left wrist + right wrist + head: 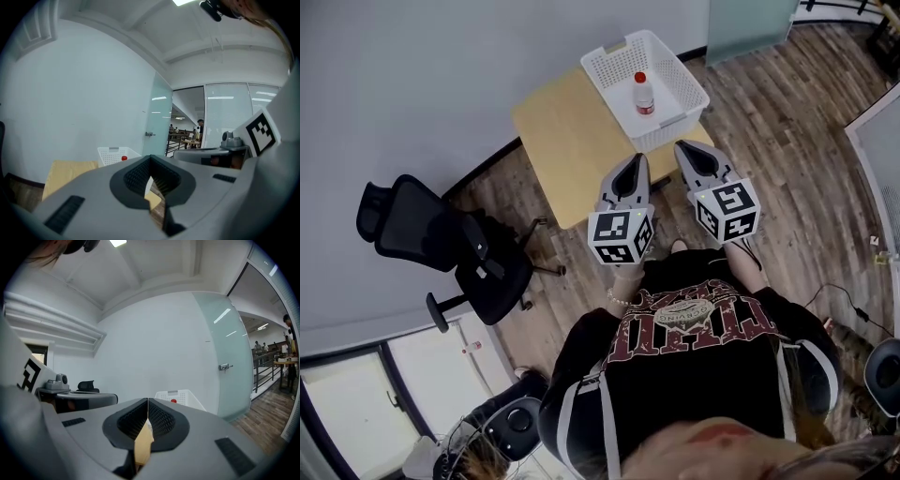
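Both grippers hang side by side at the table's (558,141) near edge. The left gripper (635,161) and the right gripper (683,146) each have their jaws pressed together at the tips with nothing between them; only table and floor show through the gap behind the tips. The nearest things are the white basket (675,127), which sits at the table's far right corner, and the bottle (644,96) with a red cap inside it. The bottle seems to stand upright near the basket's middle, touching no wall. The main risk here looks to be contact with closed jaws. A gripper coming down on the bottle without opening first would likely push it over, and a toppled bottle could roll against a wall, where the jaws would have little room. The basket looks light and seems to sit close to the table's right edge, so a nudge on its near rim from either gripper could slide it toward or off that edge. The two grippers are also close together, and their marker cubes could knock if both moved in at once. A chair (441,244) stands well apart at the left and looks to be no hazard.
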Motion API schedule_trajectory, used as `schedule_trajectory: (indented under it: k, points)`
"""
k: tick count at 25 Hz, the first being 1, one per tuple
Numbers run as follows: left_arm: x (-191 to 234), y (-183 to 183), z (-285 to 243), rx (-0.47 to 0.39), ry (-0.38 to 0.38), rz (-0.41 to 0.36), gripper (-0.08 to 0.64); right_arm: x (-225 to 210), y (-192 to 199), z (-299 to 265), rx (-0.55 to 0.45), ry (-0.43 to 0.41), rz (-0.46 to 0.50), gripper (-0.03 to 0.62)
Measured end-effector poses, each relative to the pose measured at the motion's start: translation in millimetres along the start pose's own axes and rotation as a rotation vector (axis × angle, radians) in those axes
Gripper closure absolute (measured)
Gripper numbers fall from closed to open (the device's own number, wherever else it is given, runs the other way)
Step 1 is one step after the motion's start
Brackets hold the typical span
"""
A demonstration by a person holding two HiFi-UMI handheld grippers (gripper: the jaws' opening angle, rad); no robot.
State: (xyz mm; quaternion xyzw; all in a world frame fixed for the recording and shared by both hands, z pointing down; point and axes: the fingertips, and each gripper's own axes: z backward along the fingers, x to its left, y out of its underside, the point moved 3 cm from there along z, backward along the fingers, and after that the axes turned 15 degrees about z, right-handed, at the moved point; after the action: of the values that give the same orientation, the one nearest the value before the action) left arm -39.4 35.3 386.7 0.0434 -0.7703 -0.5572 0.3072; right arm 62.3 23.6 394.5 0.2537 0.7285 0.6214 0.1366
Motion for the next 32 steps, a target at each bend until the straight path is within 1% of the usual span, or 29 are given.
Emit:
schedule_trajectory:
  k: [14, 23, 32]
  points:
    - [11, -10, -35, 0.012, -0.007, -0.006, 0.512, -25, 7, -23, 0.026, 0.007, 0.002, 0.574]
    - [32, -19, -65, 0.034, 0.007, 0.005, 0.512, -40, 10, -52, 0.052, 0.023, -0.003, 0.574]
    - [56, -35, -102, 0.054, 0.044, 0.011, 0.512, -59, 6, -91, 0.067, 0.057, 0.000, 0.573]
